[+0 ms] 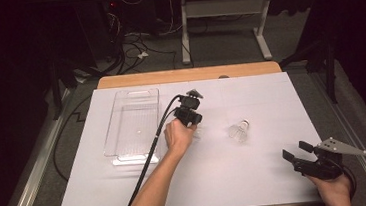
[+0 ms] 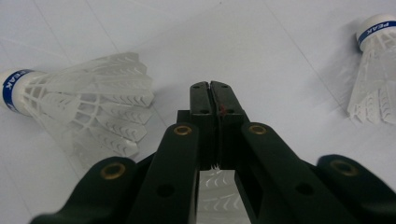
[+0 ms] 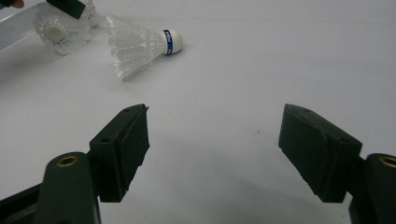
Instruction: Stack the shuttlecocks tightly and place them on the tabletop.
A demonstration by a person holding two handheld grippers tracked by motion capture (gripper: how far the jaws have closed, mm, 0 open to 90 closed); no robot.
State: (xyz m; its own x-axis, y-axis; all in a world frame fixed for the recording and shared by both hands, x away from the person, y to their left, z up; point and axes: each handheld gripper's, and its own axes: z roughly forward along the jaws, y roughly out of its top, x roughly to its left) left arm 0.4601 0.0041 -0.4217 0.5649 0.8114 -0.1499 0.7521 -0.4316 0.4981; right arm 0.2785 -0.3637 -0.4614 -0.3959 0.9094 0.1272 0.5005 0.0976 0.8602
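Closest to me, at about 5 o'clock on the white table top [image 1: 257,176], the right gripper [image 1: 295,149] rests low in its hand with its jaws spread wide and nothing between them. It points up the table towards the shuttlecocks but is well apart from them. Further in, near the centre, the left gripper [image 2: 211,86] is tipped down at the surface with its jaws pressed together. A bit of white skirt shows just behind the pads, between the jaw arms, but I cannot tell whether its edge is really pinched or only lies underneath. One shuttlecock [image 2: 84,107] lies on its side just beside those jaws, its blue-banded cork turned away from them. At roughly 3 o'clock from the left hand [image 1: 178,133], the second shuttlecock [image 1: 238,130] lies alone on the sheet, near but not touching. Beyond, at 10 o'clock, the clear tray [image 1: 135,91] sits empty as far as I can see, and past it runs the bare wooden edge [image 1: 188,75] of the table. To my eye the step in hand is the pick-up of the first shuttlecock. The next move calls for a slow lift to check that the thin skirt is caught, then a carry towards 10 o'clock over the tray's rim. If it is not caught, the jaws need to open and come down again astride the skirt.
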